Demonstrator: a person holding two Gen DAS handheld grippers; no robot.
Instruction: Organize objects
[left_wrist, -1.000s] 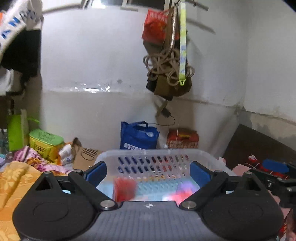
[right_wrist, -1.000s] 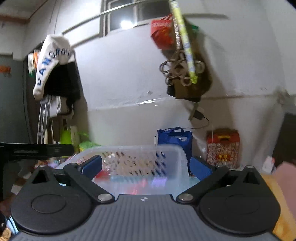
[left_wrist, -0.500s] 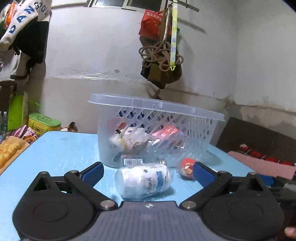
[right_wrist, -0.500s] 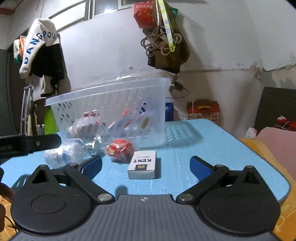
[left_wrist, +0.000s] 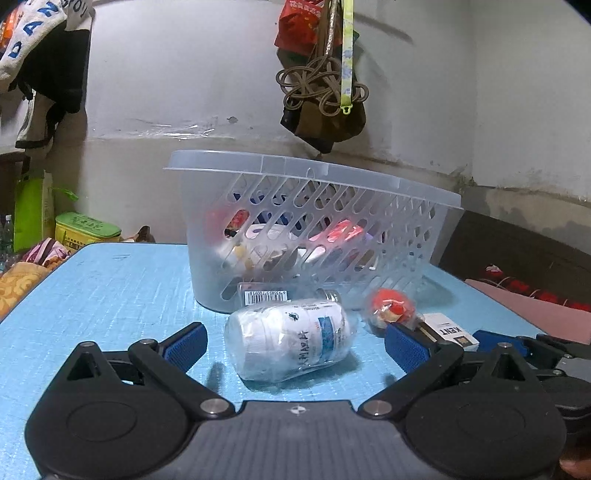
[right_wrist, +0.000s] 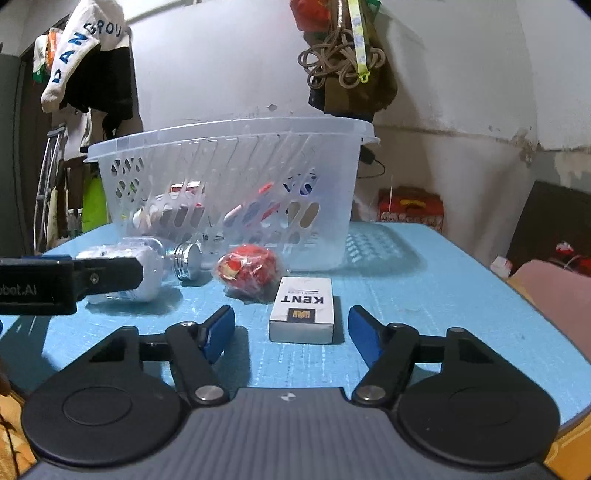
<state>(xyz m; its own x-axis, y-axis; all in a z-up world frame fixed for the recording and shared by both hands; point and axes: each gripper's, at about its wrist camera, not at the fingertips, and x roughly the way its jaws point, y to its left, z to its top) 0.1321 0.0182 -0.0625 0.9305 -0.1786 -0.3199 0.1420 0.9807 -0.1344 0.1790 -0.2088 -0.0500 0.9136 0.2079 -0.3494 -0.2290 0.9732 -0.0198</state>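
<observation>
A clear plastic basket (left_wrist: 314, 177) with several items inside stands on the blue table (left_wrist: 92, 295); it also shows in the right wrist view (right_wrist: 236, 136). A white wrapped bottle (left_wrist: 291, 343) lies on its side between my open left gripper's (left_wrist: 295, 343) fingers, low over the table. A red wrapped ball (left_wrist: 391, 308) and a white KENT pack (left_wrist: 448, 330) lie to its right. In the right wrist view my open right gripper (right_wrist: 291, 330) straddles the KENT pack (right_wrist: 303, 308); the red ball (right_wrist: 251, 271) and the bottle (right_wrist: 144, 269) lie beyond, left.
The left gripper's body (right_wrist: 55, 284) crosses the right wrist view's left edge. A small barcode card (left_wrist: 266, 293) leans by the basket. Bags and rope (left_wrist: 321, 92) hang on the wall. Bedding and a green box (left_wrist: 86, 230) lie left of the table.
Both grippers have dropped from above the basket to table level in front of it and moved closer. The bottle now sits between the left fingers, the pack between the right.
</observation>
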